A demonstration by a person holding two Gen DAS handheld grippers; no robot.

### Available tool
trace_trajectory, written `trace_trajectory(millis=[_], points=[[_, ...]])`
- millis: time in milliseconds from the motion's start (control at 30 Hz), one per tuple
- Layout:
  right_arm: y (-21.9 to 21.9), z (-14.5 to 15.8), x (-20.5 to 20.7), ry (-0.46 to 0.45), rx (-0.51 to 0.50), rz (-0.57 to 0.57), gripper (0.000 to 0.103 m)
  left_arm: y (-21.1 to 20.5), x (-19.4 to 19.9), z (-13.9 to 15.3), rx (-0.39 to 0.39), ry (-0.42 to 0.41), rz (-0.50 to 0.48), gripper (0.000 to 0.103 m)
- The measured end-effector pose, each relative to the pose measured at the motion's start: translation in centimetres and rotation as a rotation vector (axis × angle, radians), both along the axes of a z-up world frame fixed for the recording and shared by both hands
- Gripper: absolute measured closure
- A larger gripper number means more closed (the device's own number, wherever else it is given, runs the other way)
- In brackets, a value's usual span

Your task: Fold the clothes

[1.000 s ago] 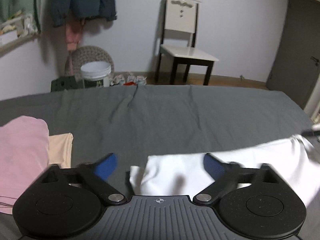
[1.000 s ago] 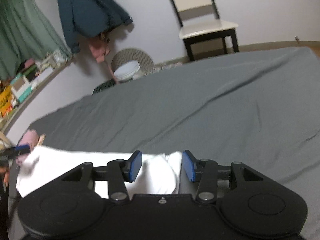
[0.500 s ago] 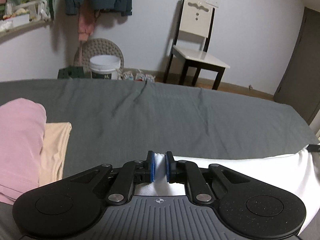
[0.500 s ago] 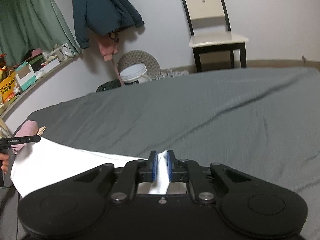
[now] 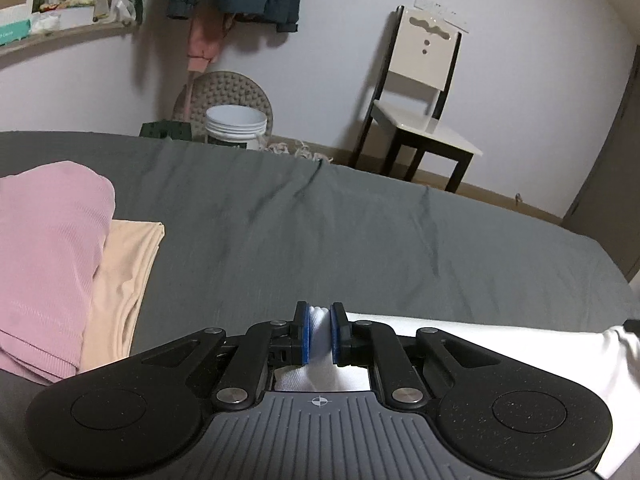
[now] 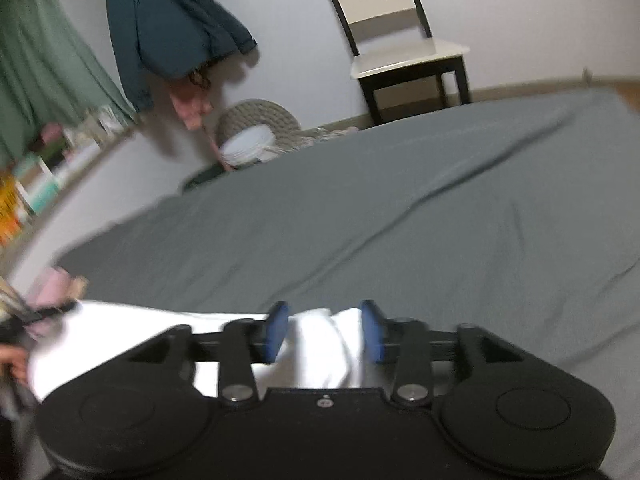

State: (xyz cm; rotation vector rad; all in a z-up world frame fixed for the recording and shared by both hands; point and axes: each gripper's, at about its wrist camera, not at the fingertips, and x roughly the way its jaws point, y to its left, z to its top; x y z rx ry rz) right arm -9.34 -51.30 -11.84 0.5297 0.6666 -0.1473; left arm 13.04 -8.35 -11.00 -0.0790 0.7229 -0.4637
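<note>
Two grippers are working one soft white cotton garment (image 5: 460, 340) lying on the grey bedsheet (image 5: 320, 240): the left gripper (image 5: 319, 334) is pinching a bunched corner, while the right gripper (image 6: 322, 330) is straddling cloth with jaws spread. Closing the right first and lifting both evenly should be keeping the fold straight. The garment is looking smooth, stretched taut, beside folded pink and beige clothes (image 5: 52, 256).
</note>
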Motion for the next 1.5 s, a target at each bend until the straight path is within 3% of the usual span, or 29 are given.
trace_trajectory(millis=[67,100,133,333,433,533,567,600,667,700,800,833,967,1067,1167,1267,1367,1467,1500], points=[[-0.2,-0.3,0.2,0.007,0.022,0.009,0.068,-0.1,0.0,0.0,0.006,-0.004,-0.002,0.093],[-0.1,-0.7,0.4,0.026,0.016,0.021,0.085,0.0,0.0,0.0,0.004,-0.004,0.000,0.093],[0.0,-1.0,0.7,0.044,0.009,0.034,0.095,0.0,0.0,-0.1,0.002,-0.005,0.003,0.093],[2.0,1.2,0.5,-0.069,-0.143,0.050,0.096,0.2,-0.5,-0.2,0.006,-0.028,0.035,0.093],[1.6,0.2,1.2,0.004,-0.152,0.037,0.096,0.7,0.0,-0.9,-0.017,0.019,0.056,0.093],[1.2,-1.6,1.3,0.069,-0.122,0.013,0.094,0.3,0.3,-1.0,0.010,0.026,0.035,0.091],[1.1,-2.1,1.3,0.087,-0.114,0.007,0.089,0.1,0.4,-0.8,0.016,0.024,0.030,0.088],[1.0,-1.8,1.1,0.087,-0.119,-0.015,0.075,0.0,0.5,-0.6,0.024,0.021,0.026,0.085],[0.8,-1.2,0.6,0.084,-0.126,-0.057,0.061,0.2,0.1,0.0,0.051,0.002,0.031,0.071],[0.5,-0.7,-0.1,0.065,-0.107,-0.064,0.060,0.4,-0.1,0.5,0.064,-0.014,0.035,0.067],[0.2,0.7,-1.9,0.048,-0.046,-0.022,0.060,1.1,-2.3,2.5,0.093,-0.126,0.025,0.043],[0.3,1.0,-2.4,0.055,-0.031,0.010,0.060,1.1,-3.5,3.1,0.099,-0.161,-0.009,0.036],[1.5,0.6,-4.1,0.088,-0.010,0.124,0.064,-0.8,-8.5,4.5,0.111,-0.239,-0.227,0.035],[1.9,-1.0,-4.4,0.175,-0.046,0.142,0.098,-4.0,-12.9,4.4,0.114,-0.275,-0.392,0.035],[1.8,-1.7,-4.8,0.305,-0.197,0.078,0.098,-7.5,-16.5,3.8,0.112,-0.286,-0.523,0.035],[1.2,-0.6,-6.2,0.241,-0.124,0.069,0.095,-11.4,-19.6,3.3,0.114,-0.307,-0.661,0.035],[1.9,0.8,-7.4,0.140,-0.004,0.152,0.073,-15.5,-22.5,2.7,0.169,-0.369,-0.817,0.035],[3.2,0.4,-7.1,0.160,0.033,0.299,0.074,-19.1,-24.9,2.4,0.245,-0.426,-0.929,0.035],[3.7,0.0,-7.0,0.192,0.019,0.334,0.089,-20.0,-25.4,2.3,0.254,-0.433,-0.946,0.035]])
